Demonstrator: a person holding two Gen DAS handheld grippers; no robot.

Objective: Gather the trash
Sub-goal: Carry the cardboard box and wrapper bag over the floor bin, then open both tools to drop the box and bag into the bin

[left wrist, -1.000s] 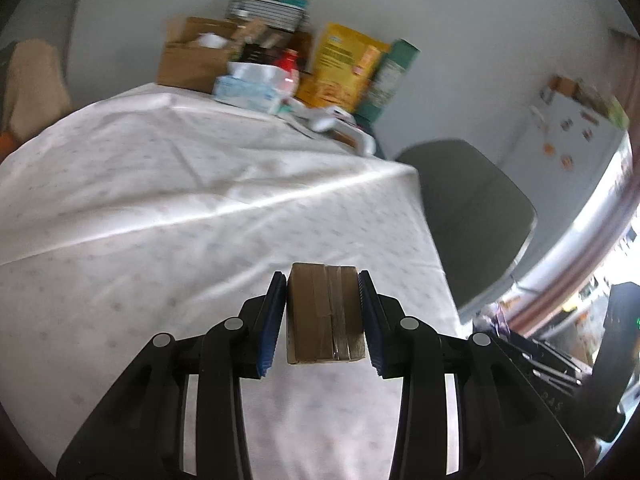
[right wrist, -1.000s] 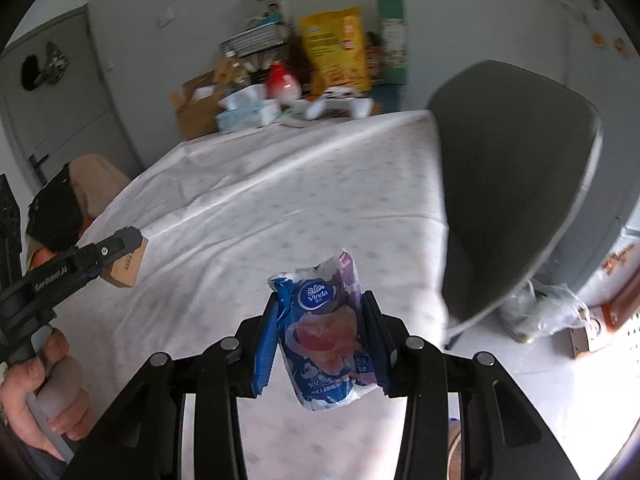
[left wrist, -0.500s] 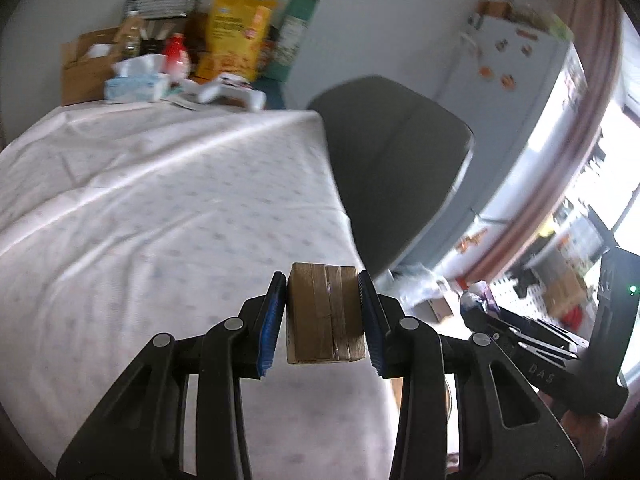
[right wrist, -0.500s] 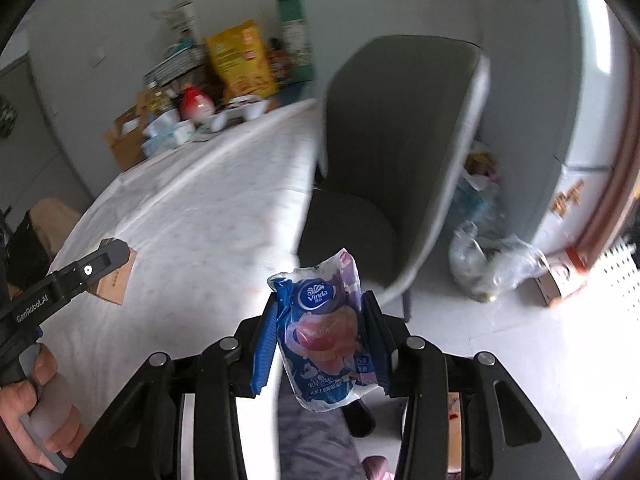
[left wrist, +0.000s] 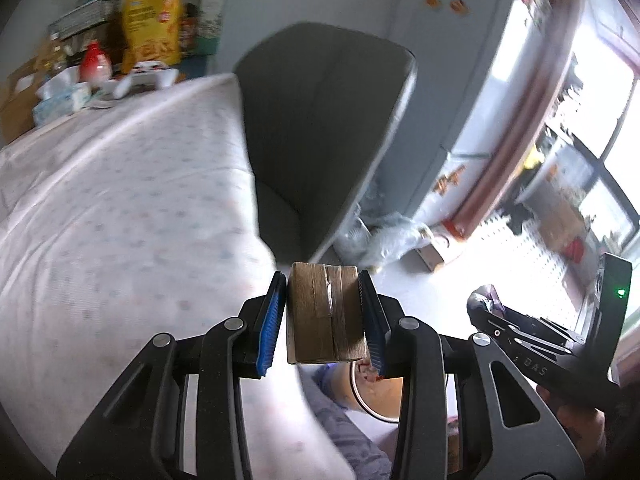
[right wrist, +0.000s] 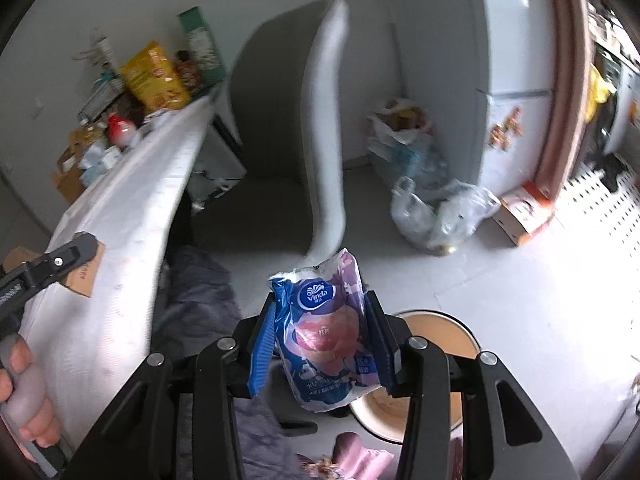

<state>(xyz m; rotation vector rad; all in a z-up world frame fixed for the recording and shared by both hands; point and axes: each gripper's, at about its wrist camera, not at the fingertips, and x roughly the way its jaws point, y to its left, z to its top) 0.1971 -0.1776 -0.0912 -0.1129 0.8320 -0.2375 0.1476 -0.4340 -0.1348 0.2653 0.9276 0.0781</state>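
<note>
1. Clamping a small taped cardboard box (left wrist: 326, 314), the left gripper (left wrist: 323, 316) has both blue-padded fingers pressed flat against the box's sides, so the box hangs in the air just past the table's edge.
2. The right gripper (right wrist: 323, 340) is closed on a blue and purple Vinda tissue wrapper (right wrist: 328, 340), which is crumpled, stands upright between the pads and sticks out above and below them.
3. Below and just to the right of the wrapper, a round bin (right wrist: 444, 336) with a pale rim and tan inside sits on the floor; the same bin (left wrist: 380, 394) shows in the left view, under and just behind the box.
4. The white-clothed table (left wrist: 120, 208) lies to the left, a grey chair (right wrist: 296, 120) stands beyond it, and filled plastic bags (right wrist: 436, 216) rest on the floor near a white fridge (right wrist: 516, 52).
5. The step in hand appears to be the carry: both pieces are off the table and heading for the bin, with neither released yet.
6. The next move likely calls for centring each piece over the bin's opening and lowering it before the fingers part.
7. The wrapper is light and may drift or cling to a pad, so a low release seems safer; the box should fall straight.
</note>
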